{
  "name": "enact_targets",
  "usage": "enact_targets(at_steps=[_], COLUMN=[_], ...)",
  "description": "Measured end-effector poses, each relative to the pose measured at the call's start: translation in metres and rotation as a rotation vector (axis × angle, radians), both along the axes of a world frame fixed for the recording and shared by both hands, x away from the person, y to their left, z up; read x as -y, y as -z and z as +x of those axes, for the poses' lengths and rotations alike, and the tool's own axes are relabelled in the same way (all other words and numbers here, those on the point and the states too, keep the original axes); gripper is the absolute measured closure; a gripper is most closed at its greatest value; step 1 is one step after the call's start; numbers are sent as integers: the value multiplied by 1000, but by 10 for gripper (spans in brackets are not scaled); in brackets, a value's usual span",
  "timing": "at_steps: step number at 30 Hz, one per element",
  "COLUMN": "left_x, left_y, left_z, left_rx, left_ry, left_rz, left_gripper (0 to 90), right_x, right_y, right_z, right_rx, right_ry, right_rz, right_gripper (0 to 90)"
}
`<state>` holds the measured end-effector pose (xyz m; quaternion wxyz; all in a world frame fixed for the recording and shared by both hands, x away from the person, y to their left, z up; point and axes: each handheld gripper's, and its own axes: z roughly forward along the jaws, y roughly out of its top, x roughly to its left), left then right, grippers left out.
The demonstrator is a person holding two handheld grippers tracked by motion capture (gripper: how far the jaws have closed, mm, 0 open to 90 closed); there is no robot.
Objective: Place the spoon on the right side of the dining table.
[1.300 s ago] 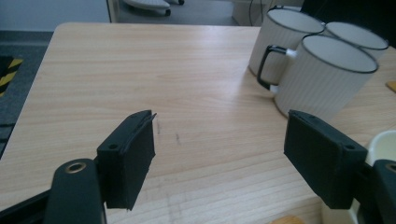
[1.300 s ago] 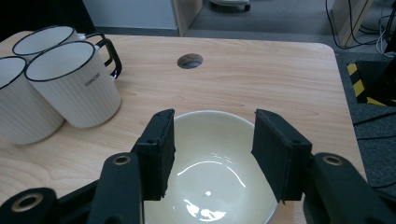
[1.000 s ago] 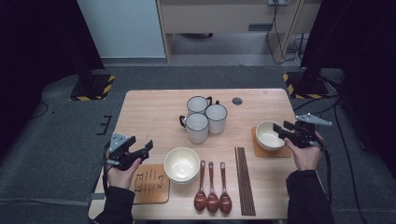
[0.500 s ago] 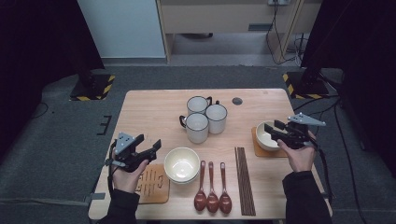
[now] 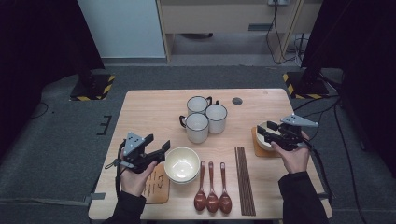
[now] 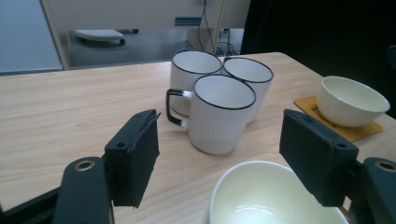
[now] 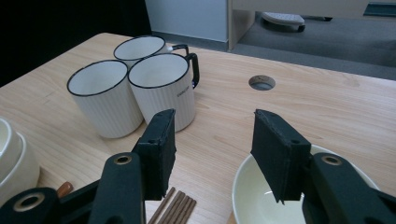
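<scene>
Light wooden table (image 5: pixel 154 109) on grey carpet, dark curtains to both sides, pale cabinet at the back.

Far left: my left hand (image 5: pixel 135 179) holds the left gripper (image 5: pixel 161 150) over the left coaster (image 5: pixel 156 186), which lies at the near edge. Its jaws have just been closing a little, yet they stand apart with nothing clamped. In the left gripper view they frame the rim of the near bowl (image 6: pixel 275 196) below them, pads clear of it.

Next right, the near bowl (image 5: pixel 182 164) looks like 2 nested bowls, just beside the left coaster. I cannot tell whether they touch.

Behind it, mid-table: 3 white mugs (image 5: pixel 205 119) with dark rims, clustered and touching. 1 handle points left, 1 points back.

Near edge, centre: 3 brown spoons (image 5: pixel 212 189) side by side, bowls toward me. Just right of them, a bundle of dark chopsticks (image 5: pixel 244 179) lying front to back.

A small round hole (image 5: pixel 237 101) sits in the tabletop behind the mugs, to the right.

Right side: the far bowl (image 5: pixel 264 133) sits on the right coaster (image 5: pixel 261 150). My right hand (image 5: pixel 292 156) holds the right gripper (image 5: pixel 262 133) over it. Jaws apart, nothing gripped. In the right gripper view 1 pad hangs over this bowl's rim (image 7: pixel 252 186) and the other stands outside it, over bare wood. I cannot tell whether the pad touches the rim.
</scene>
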<state>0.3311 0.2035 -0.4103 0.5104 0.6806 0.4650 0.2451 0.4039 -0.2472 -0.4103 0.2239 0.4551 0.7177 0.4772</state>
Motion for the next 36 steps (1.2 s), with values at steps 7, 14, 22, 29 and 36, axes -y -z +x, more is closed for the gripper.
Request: enact_targets(at_steps=[7,14,22,29,36], left_x=[17,31,46,56,68], left_y=[2,5,8,12,17], left_z=[-3,-5,-8,-9,-11], left_rx=[3,3,-2,1,-5], left_ry=[46,81,119,141,170], left_rz=[20,25,33,40,54], left_gripper=[287,297,305,313,320], right_x=[-6,-13,-19,-24,-30], right_y=[1,4,5,7,10], right_z=[-1,-1,-2,-2,-4], right_rx=[2,-3,-1,-8,-16], right_ry=[-14,-44,-71,-85,-102], right_rz=[-7,-13,-10,-14,-23], right_gripper=[491,493,493,493,493])
